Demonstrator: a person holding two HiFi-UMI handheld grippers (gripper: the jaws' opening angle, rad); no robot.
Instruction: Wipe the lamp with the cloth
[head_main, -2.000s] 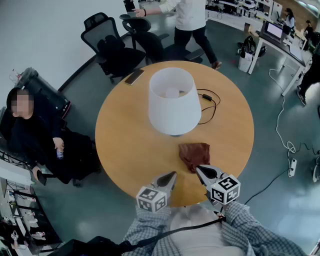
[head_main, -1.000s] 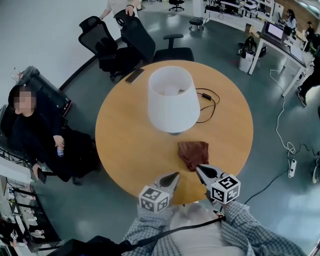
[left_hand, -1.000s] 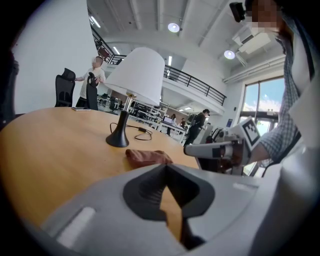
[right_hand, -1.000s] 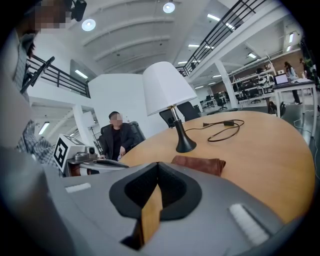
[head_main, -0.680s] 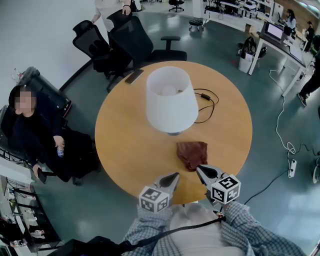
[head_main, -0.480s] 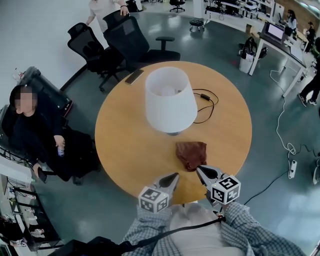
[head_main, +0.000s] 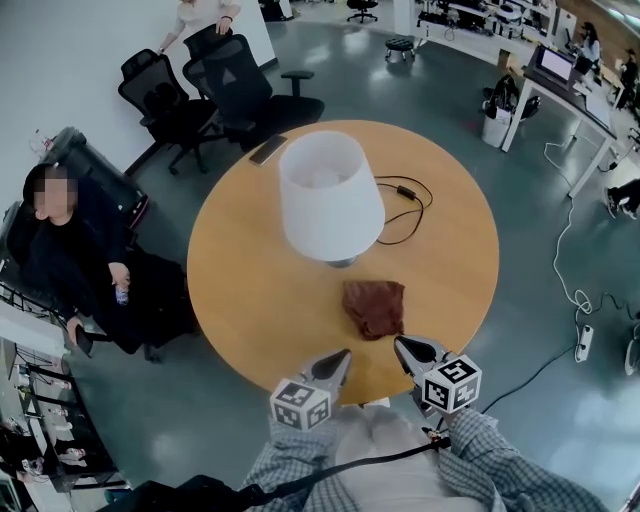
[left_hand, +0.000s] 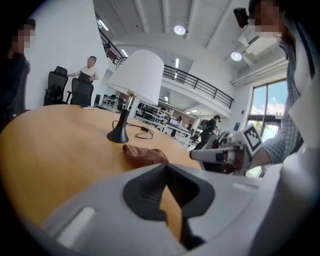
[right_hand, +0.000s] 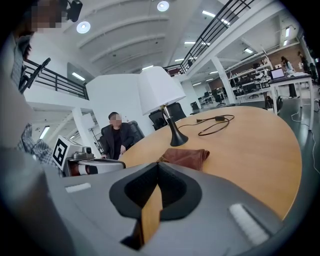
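Observation:
A lamp with a white shade (head_main: 329, 196) and a dark base stands near the middle of the round wooden table (head_main: 250, 290). It also shows in the left gripper view as the lamp (left_hand: 136, 77) and in the right gripper view as the lamp (right_hand: 159, 90). A crumpled brown cloth (head_main: 374, 306) lies on the table in front of the lamp, nearer me. The cloth (left_hand: 144, 155) and the cloth (right_hand: 185, 157) lie just beyond each gripper's tips. My left gripper (head_main: 343, 354) and right gripper (head_main: 398, 343) hover at the table's near edge, both shut and empty.
A black power cord (head_main: 402, 203) curls on the table right of the lamp. A phone (head_main: 268, 150) lies at the far left edge. A seated person (head_main: 60, 250) is left of the table, office chairs (head_main: 210, 90) stand behind it, and a desk (head_main: 560, 85) is at far right.
The view has shifted, so lamp and cloth sit a little further left. A person behind the table walked off to the upper left, moving a chair. Both grippers stay shut near the table edge.

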